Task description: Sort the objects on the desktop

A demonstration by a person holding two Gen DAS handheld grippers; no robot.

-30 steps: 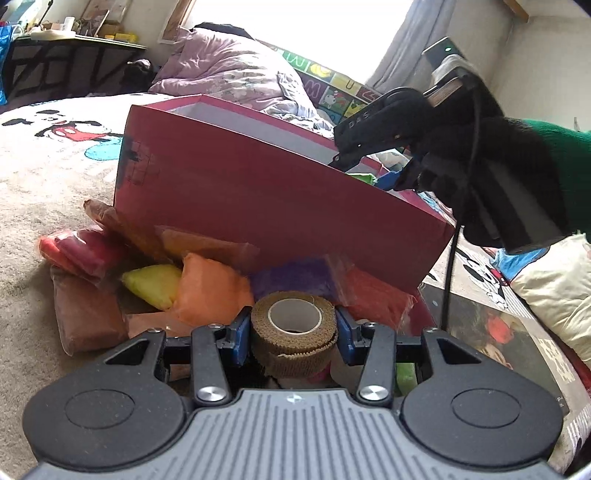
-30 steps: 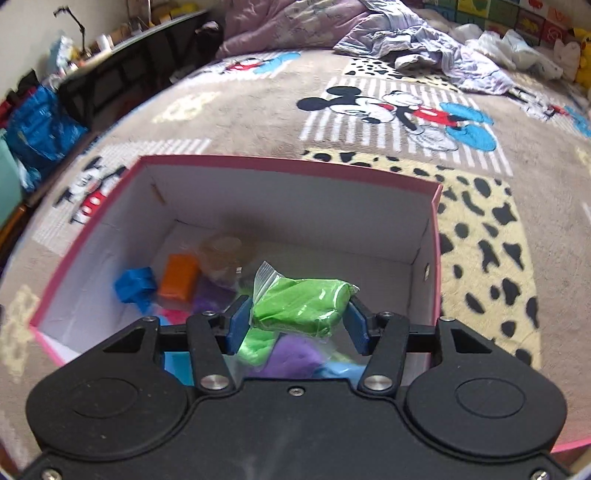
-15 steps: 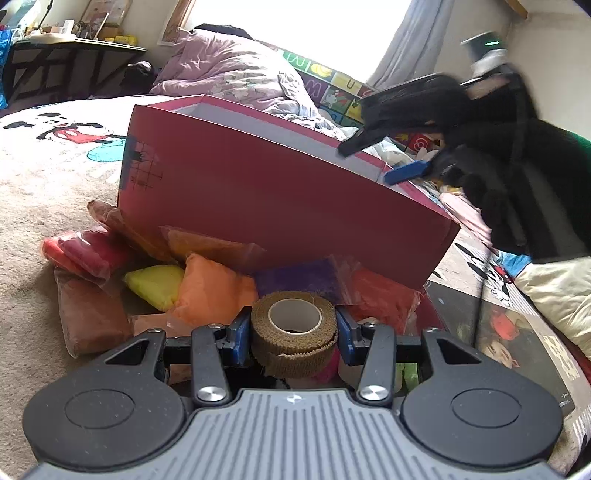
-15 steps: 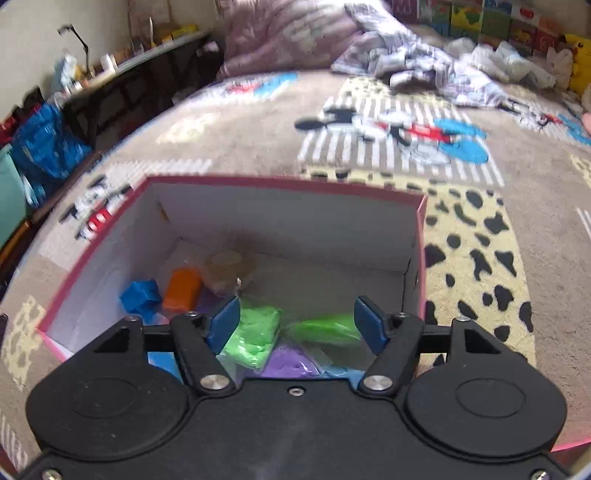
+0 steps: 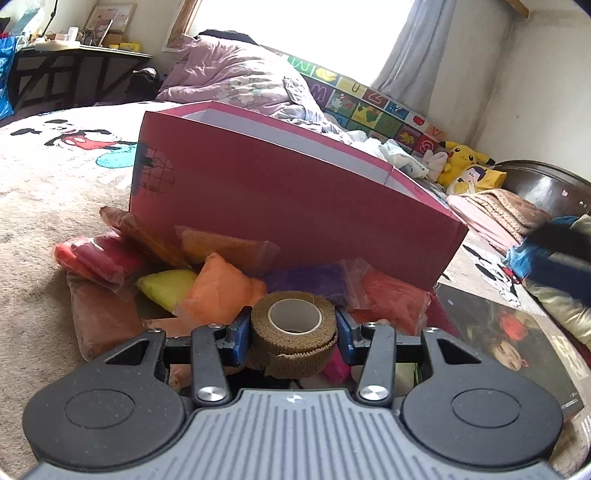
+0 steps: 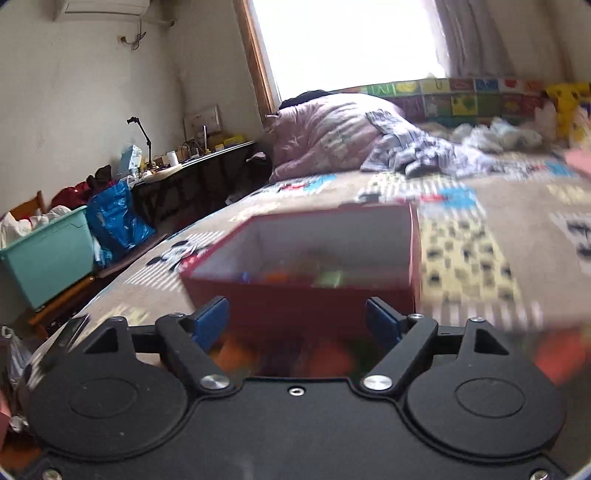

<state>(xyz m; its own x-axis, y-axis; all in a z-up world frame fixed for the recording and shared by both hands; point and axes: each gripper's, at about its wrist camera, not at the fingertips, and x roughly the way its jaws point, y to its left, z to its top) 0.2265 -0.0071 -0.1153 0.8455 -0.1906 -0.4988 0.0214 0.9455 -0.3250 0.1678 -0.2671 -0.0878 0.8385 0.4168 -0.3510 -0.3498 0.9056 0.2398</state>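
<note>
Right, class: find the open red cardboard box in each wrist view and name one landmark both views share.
Left wrist: red cardboard box fills the centre, behind the left gripper clamping a tan tape roll.
Right wrist: it sits centre, blurred, beyond the open right gripper.
Shared landmark: the pink quilt under the window.

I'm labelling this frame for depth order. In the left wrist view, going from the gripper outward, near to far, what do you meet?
Left gripper shut on the brown tape roll → orange bag → red box → purple quilt → window.
</note>
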